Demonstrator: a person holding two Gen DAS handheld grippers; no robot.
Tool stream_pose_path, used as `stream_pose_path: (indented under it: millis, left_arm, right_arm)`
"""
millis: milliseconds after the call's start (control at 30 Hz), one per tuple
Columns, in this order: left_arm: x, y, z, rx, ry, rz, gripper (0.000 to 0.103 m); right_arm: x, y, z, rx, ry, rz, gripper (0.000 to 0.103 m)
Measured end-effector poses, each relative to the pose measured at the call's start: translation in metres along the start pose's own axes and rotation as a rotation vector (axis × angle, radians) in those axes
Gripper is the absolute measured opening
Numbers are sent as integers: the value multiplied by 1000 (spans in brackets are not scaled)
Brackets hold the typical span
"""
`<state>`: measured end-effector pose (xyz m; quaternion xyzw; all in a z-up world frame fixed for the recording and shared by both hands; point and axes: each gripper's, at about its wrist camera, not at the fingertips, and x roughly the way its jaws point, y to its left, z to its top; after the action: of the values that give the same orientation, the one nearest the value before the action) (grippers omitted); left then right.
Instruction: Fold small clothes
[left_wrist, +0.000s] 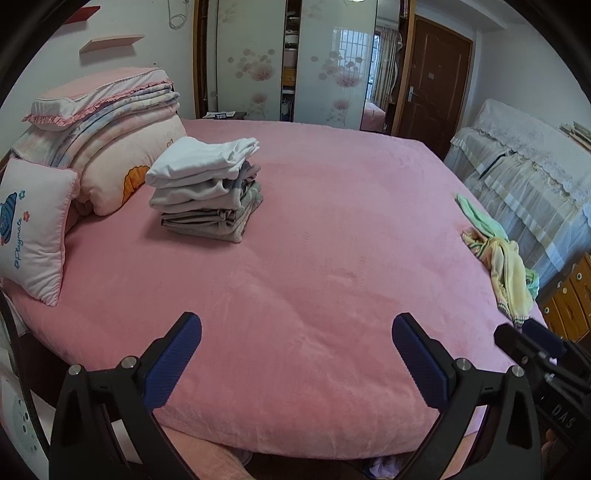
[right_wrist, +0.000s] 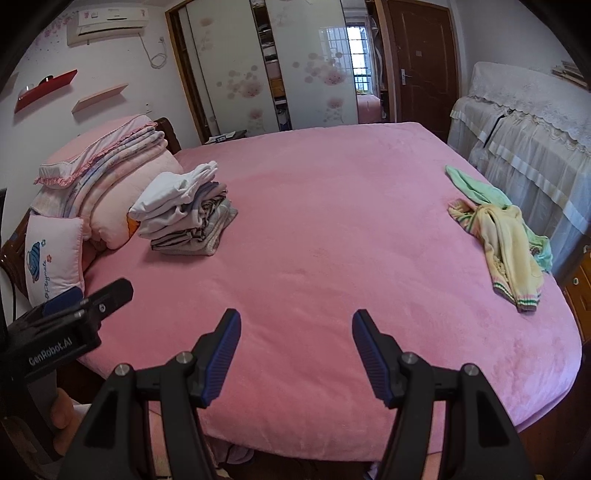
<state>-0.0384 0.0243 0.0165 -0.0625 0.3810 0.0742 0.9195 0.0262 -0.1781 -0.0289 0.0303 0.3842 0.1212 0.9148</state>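
A stack of folded small clothes (left_wrist: 207, 188) (right_wrist: 184, 218), white on top and grey below, sits at the left of the pink bed (left_wrist: 314, 266) (right_wrist: 332, 258). A crumpled yellow garment (left_wrist: 506, 273) (right_wrist: 506, 243) lies over a mint green one (left_wrist: 476, 218) (right_wrist: 476, 188) by the bed's right edge. My left gripper (left_wrist: 297, 332) stands open over the bed's near edge, nothing between its blue pads. My right gripper (right_wrist: 295, 328) is open and empty too. Each gripper shows at the side of the other's view, the right one (left_wrist: 532, 343) and the left one (right_wrist: 92, 299).
Folded quilts and pillows (left_wrist: 103, 122) pile at the bed's left, with a small cushion (left_wrist: 33, 229) in front. A lace-covered piece of furniture (left_wrist: 524, 170) stands to the right, a wooden drawer unit (left_wrist: 569, 295) below it. Wardrobe doors (left_wrist: 295, 59) and a brown door (left_wrist: 436, 81) are behind.
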Motion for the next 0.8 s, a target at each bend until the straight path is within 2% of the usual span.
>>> stream_pose_path:
  millis: [167,800]
  left_arm:
    - [0,2,-4,-16,15,-7,103]
    - [0,-6,-9,49,24,-30,103]
  right_arm:
    - [-4,0,-4,-8,-11,-18,63]
    - [3,10,-11,-40,29,-4,63]
